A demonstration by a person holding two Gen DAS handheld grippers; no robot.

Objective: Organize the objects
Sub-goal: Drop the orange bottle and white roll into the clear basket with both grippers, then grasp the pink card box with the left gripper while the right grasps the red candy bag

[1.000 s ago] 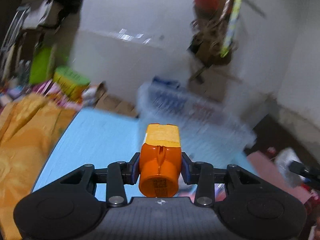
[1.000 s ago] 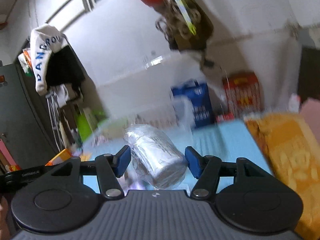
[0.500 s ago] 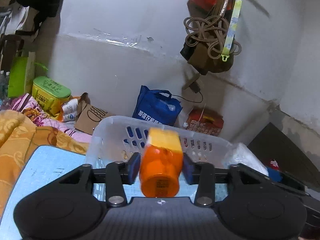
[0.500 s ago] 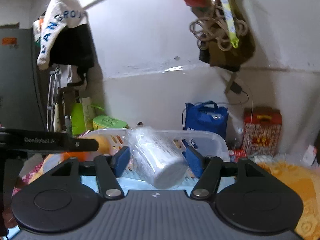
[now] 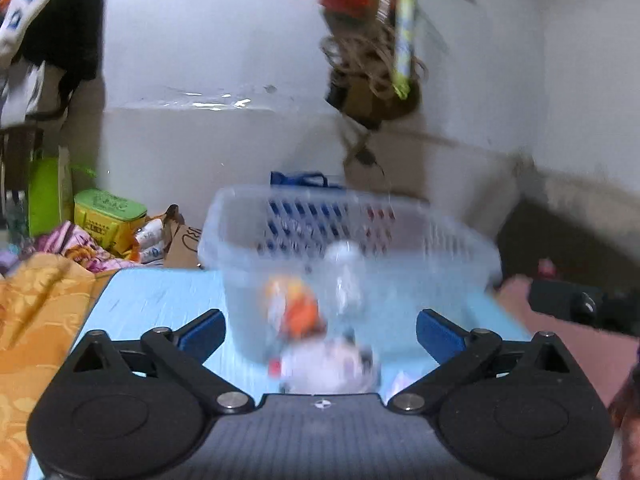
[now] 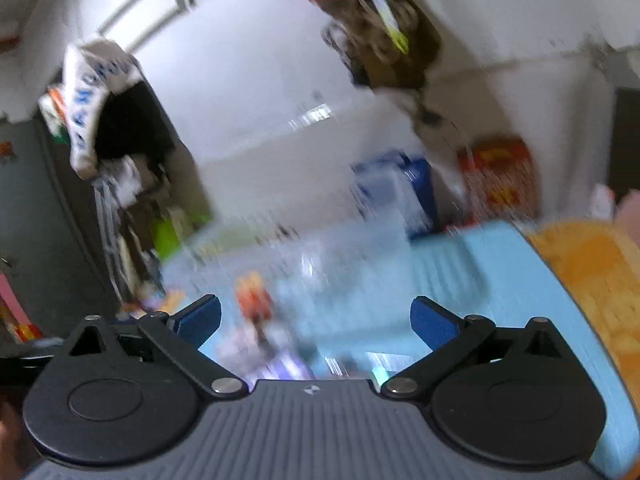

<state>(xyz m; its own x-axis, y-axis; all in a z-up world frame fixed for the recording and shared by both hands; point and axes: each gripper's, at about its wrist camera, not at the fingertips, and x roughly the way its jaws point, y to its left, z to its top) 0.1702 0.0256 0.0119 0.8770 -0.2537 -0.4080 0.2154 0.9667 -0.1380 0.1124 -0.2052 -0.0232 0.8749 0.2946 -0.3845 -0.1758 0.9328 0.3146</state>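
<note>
Left gripper (image 5: pixel 320 330) spread wide, jaws just opened, nothing between its pads. Right gripper (image 6: pixel 316 320) the same: jaws just opened, empty, angled slightly downward.

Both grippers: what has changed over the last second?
Both let go. The left gripper released the orange bottle and the right gripper the white wrapped roll; both now lie in the clear basket. Both jaws have just been opening, nothing between them. The basket stays on the blue table.
</note>
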